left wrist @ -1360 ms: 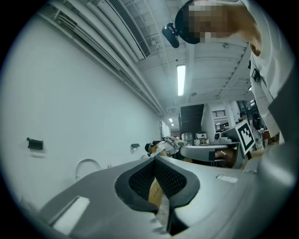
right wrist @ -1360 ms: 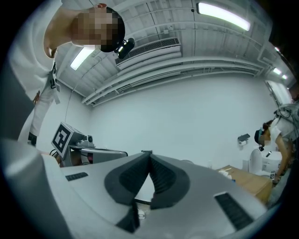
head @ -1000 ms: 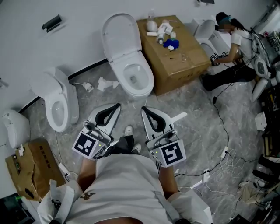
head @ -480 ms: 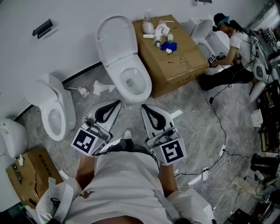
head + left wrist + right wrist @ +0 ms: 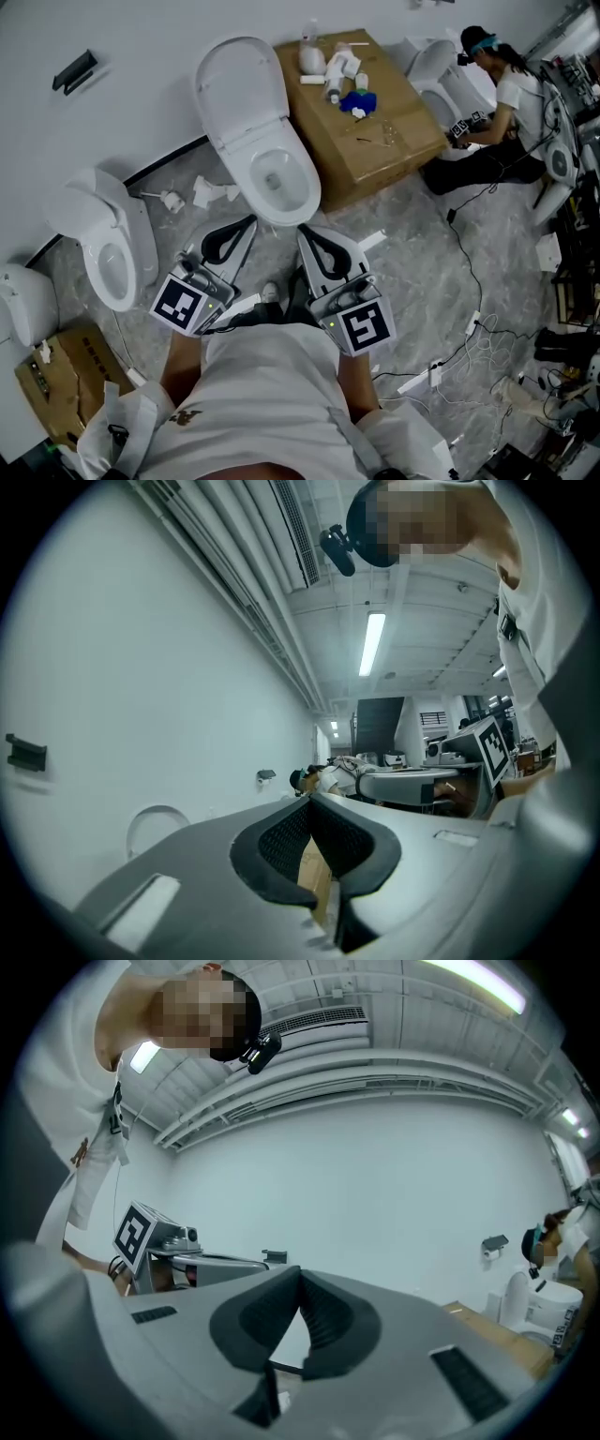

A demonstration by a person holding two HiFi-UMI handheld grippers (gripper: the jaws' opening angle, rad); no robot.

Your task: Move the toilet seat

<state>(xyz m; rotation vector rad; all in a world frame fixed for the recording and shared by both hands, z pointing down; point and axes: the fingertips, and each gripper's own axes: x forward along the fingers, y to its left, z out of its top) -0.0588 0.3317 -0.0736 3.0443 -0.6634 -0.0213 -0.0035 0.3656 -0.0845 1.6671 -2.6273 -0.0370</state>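
A white toilet (image 5: 302, 192) stands against the wall in the head view, its seat and lid (image 5: 239, 94) raised upright. My left gripper (image 5: 251, 221) is shut and empty, with its tips just short of the bowl's front left. My right gripper (image 5: 303, 231) is also shut and empty, just short of the bowl's front right. Both point level at the toilet. In the left gripper view the shut gripper (image 5: 310, 802) faces the wall, with the raised lid (image 5: 155, 823) low at the left. The right gripper view shows the shut gripper (image 5: 298, 1275) before the bare wall.
A cardboard box (image 5: 394, 141) with bottles and small parts on top stands right of the toilet. A second toilet (image 5: 108, 248) is at the left and a smaller box (image 5: 52, 375) at the lower left. A person (image 5: 502, 103) sits at the upper right. Cables (image 5: 473, 281) cross the floor.
Both grippers have advanced toward the middle toilet, which now sits closer to their tips. Their jaws stay shut.
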